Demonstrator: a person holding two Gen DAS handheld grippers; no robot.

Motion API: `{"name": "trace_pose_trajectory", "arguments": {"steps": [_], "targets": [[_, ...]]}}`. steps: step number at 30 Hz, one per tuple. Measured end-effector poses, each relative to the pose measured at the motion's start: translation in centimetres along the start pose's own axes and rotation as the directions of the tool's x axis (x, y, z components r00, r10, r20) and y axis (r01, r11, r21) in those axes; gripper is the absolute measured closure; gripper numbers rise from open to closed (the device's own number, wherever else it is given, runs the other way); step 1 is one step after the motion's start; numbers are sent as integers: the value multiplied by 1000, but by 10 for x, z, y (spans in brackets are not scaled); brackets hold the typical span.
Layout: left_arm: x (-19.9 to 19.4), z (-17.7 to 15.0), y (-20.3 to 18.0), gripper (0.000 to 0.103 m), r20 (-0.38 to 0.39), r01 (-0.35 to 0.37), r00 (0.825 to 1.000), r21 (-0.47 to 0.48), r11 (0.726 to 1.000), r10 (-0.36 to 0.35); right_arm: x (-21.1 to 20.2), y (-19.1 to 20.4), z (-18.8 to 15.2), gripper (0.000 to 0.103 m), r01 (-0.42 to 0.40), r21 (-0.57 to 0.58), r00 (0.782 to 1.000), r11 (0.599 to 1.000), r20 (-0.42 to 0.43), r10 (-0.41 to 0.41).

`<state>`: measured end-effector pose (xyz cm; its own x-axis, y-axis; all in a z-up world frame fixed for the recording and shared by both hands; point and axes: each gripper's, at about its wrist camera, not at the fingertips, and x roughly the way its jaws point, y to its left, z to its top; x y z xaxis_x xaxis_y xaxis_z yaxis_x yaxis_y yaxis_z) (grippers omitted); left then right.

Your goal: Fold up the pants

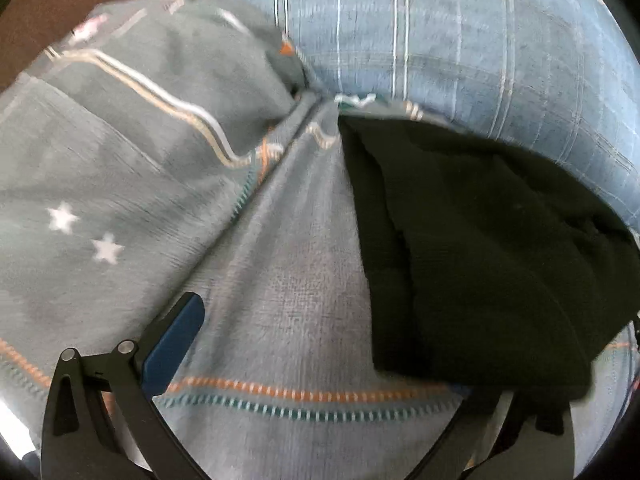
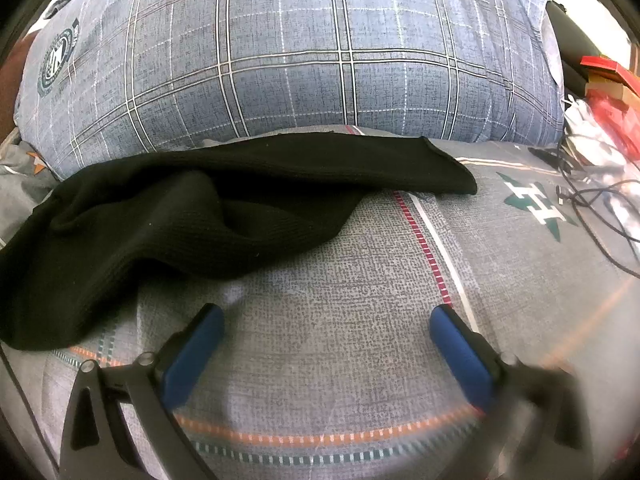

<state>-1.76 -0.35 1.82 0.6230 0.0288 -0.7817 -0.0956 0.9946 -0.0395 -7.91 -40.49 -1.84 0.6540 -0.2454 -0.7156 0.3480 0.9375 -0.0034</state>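
- The right gripper [image 2: 326, 332] has its jaws spread wide and grasping nothing; both blue pads [image 2: 460, 354] hang over bare grey bedsheet [image 2: 340, 264], with nothing between them.
- The left gripper [image 1: 332, 364] shows one blue pad [image 1: 172, 344] clear at the lower left, while the other finger is hidden under the black cloth at the lower right. The gap between the fingers looks wide, so I judge the jaws released, with the cloth's near edge draped over the hidden finger rather than pinched.
- The black pants [image 2: 168, 216] lie rumpled on the bedsheet, just ahead and to the left of the right gripper. One long part reaches right along the foot of the blue plaid pillow [image 2: 300, 52] and ends in a square hem; the bulk sags toward the lower left with a deep crease in the middle.
- In the left wrist view the same pants [image 1: 472, 248] fill the right side, touching the plaid pillow behind; a grey star-print cushion [image 1: 120, 152] sits well to the left.
- Cables and a red package [image 2: 612, 80] lie at the far right, apart from the pants.
- Step in hand, as I judge it: the start, since the pants are not yet flat or folded.
- The next move calls for pinching the garment's edges and drawing it flat before any fold.
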Motion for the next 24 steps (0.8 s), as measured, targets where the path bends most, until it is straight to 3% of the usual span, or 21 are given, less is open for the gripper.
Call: {"name": "trace_pose_trajectory", "arguments": {"steps": [6, 11, 24], "targets": [[-49, 5, -4, 0, 69, 31, 997, 9, 999, -32, -46, 9, 2, 0, -55, -19, 994, 998, 94, 56], [-76, 7, -14, 0, 129, 34, 991, 23, 999, -36, -73, 23, 4, 0, -135, -55, 984, 989, 110, 140], [-85, -2, -31, 0, 127, 107, 986, 26, 994, -109, -88, 29, 2, 0, -214, -58, 970, 975, 106, 219]]}}
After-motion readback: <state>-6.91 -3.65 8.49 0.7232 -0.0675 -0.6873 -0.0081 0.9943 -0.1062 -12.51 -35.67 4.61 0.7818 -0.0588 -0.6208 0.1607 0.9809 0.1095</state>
